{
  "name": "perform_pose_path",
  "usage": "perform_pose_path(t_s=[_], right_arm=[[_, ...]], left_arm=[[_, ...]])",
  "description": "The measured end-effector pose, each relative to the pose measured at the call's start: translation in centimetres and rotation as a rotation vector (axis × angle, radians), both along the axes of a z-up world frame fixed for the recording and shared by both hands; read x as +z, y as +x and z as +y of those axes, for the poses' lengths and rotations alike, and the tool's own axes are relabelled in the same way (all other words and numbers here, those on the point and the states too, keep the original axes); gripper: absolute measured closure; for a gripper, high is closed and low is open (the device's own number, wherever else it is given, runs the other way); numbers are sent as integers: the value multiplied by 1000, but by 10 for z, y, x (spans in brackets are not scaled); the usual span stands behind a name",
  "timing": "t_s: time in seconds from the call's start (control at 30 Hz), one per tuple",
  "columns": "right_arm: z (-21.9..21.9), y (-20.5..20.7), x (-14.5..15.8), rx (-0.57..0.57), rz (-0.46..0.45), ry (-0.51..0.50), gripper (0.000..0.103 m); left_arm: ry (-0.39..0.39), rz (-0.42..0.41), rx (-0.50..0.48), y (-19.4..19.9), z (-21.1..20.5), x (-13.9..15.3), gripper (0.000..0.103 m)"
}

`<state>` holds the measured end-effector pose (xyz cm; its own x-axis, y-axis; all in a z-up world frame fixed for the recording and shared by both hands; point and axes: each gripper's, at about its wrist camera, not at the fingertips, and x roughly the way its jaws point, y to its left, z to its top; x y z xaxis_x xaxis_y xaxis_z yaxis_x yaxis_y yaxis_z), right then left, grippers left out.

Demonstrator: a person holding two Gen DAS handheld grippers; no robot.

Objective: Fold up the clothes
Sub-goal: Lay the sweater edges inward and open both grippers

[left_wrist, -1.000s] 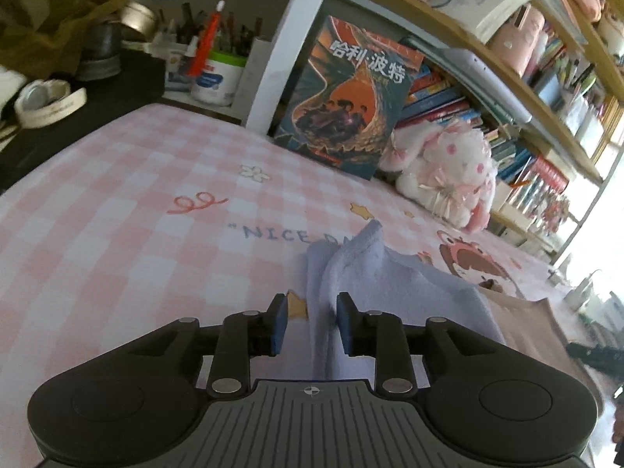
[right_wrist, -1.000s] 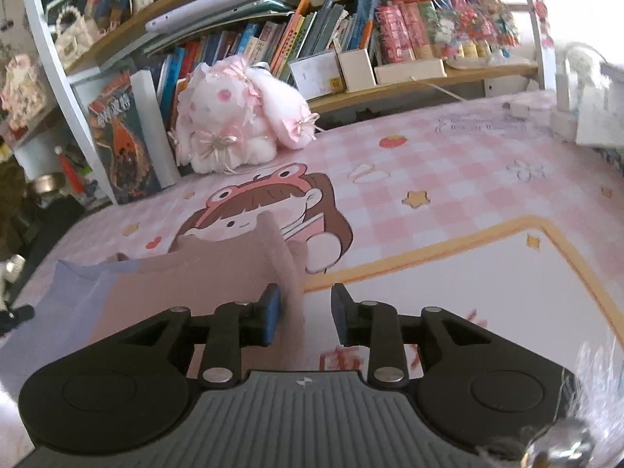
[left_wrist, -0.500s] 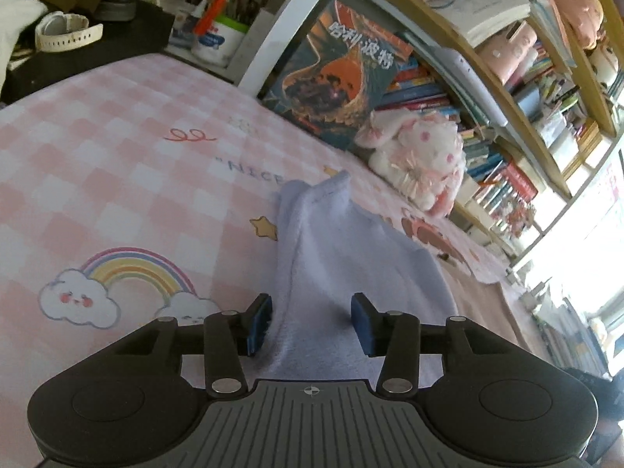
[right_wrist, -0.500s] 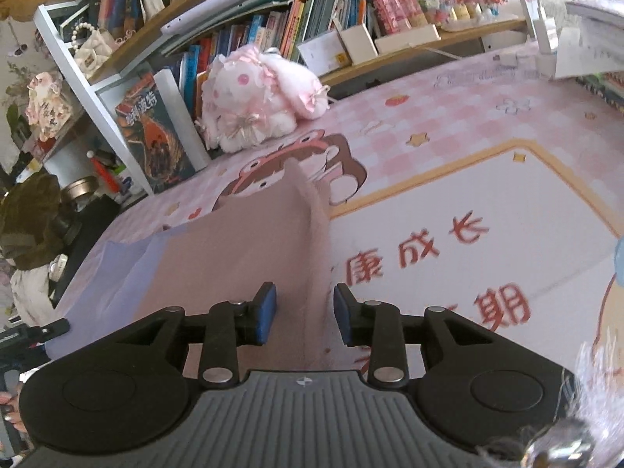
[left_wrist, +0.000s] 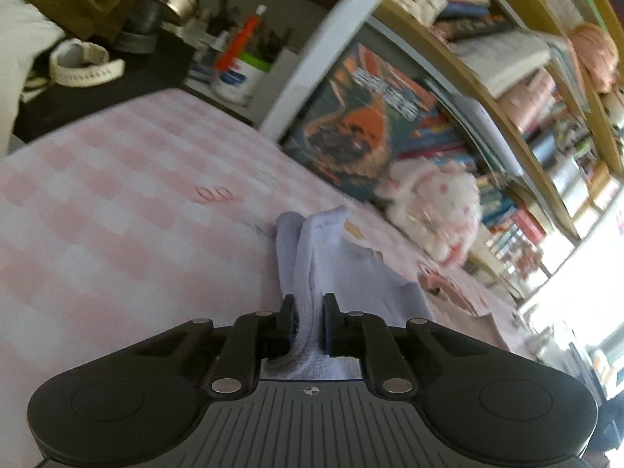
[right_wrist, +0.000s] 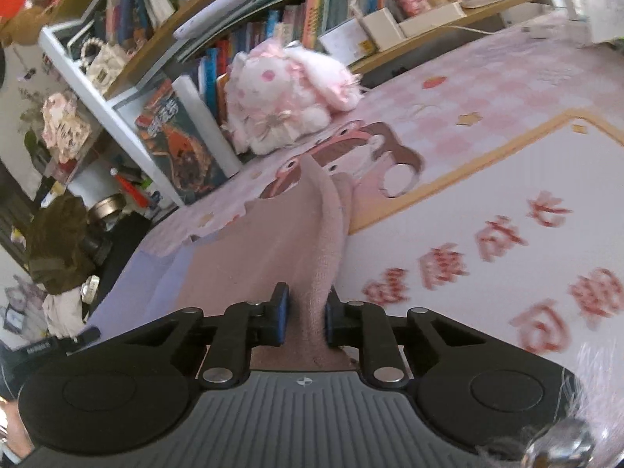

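Where bookshelf (right_wrist: 163, 35) looms, plush rabbit (right_wrist: 288, 93) nearby

One two-tone cloth (right_wrist: 249, 257), two grippers (left_wrist: 308, 321) (right_wrist: 306, 318), one plush rabbit (right_wrist: 288, 93), one pen cup (left_wrist: 238, 82), one front-facing book (left_wrist: 362, 128).

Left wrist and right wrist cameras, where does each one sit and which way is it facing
Left wrist: on the left gripper, facing along its closing jaws, pads pinching the cloth's lavender end, over the pink checked cover.
Right wrist: on the right gripper, jaws closing, pads pinching the cloth's pink end.
Own body: only the grippers.
Shared: the cloth, plush rabbit, bookshelf.
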<state>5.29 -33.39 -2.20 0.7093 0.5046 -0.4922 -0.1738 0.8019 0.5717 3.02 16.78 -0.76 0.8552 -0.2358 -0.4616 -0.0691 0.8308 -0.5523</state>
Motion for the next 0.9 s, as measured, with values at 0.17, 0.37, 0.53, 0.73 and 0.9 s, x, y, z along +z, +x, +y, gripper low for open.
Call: perform_pose_path(t_s=[0.17,0.37,0.53,0.73,0.9], right_arm=[[18,17,-7,24,36,51,87],[20,21,-10,26,55,69,84],[18,21,-10,22,63,79,81],[13,0,1,14,10,18,67],[10,-23,12,36,-65,-83,55]], left_arm=[[10,18,42,2,18,-8,91],[9,31,51,1,21,-18,89],[0,43,71,-6,22,-13,86],[93,19,83,-38,12,7,77],[138,-2,105,-71,2,21,46]])
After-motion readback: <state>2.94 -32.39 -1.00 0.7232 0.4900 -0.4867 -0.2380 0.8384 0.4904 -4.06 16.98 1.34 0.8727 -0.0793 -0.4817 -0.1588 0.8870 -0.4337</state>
